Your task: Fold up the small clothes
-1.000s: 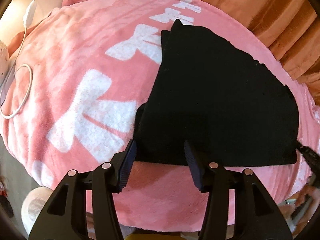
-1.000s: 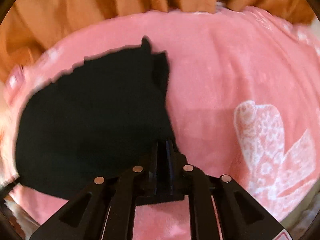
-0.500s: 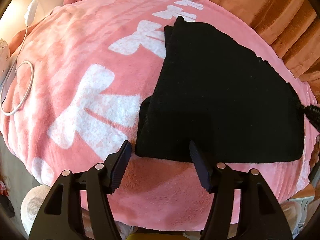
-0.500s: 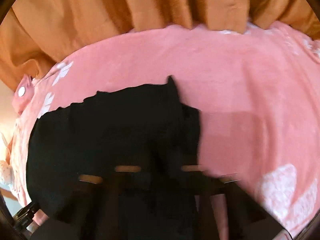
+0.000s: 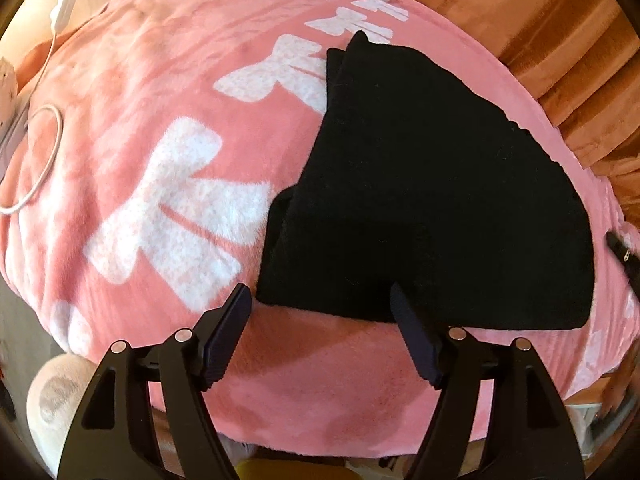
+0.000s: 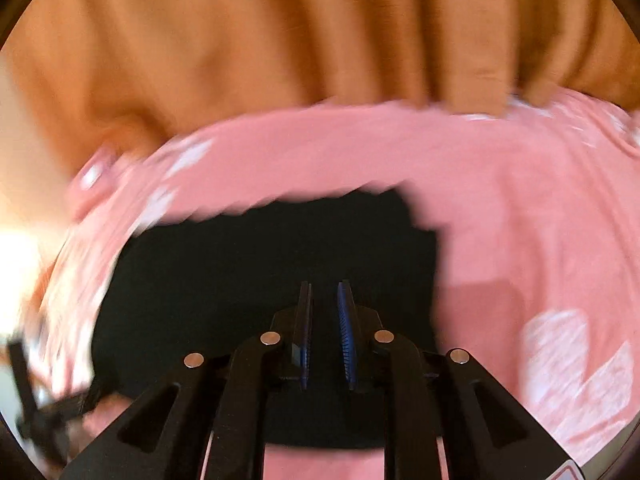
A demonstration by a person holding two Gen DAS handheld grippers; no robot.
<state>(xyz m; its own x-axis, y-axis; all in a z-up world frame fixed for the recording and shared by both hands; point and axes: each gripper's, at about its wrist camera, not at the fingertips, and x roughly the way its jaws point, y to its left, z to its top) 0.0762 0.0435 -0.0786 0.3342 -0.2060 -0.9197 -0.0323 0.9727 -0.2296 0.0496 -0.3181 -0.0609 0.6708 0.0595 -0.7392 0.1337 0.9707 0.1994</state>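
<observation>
Nearest thing in the left wrist view is the left claw (image 5: 320,312), spread wide with nothing in it, hanging right at the near edge of the black garment (image 5: 432,208). One fingertip (image 5: 240,300) sits just off the garment's near-left corner and the other overlaps the hem around 5 o'clock. The garment lies flat on the pink blanket (image 5: 140,160) with the white bow print and already looks folded at least once, since a second layer peeks out along its left edge.

Over in the right wrist view, the right claw (image 6: 325,312) is nearly closed, just a narrow gap between the pads, and I can't see any fabric pinched in it. That view is pretty blurry, so take that loosely. It hovers over the near part of the garment.

If the next fold is coming, I'd pinch both layers at the near corners together, lift low, and carry the edge toward 12 o'clock so the layers don't slide apart on that fluffy blanket.

No containers anywhere that I can spot. Farther out there's a white cable (image 5: 44,160) looped at 9 o'clock and an orange curtain (image 5: 560,60) at the back.
</observation>
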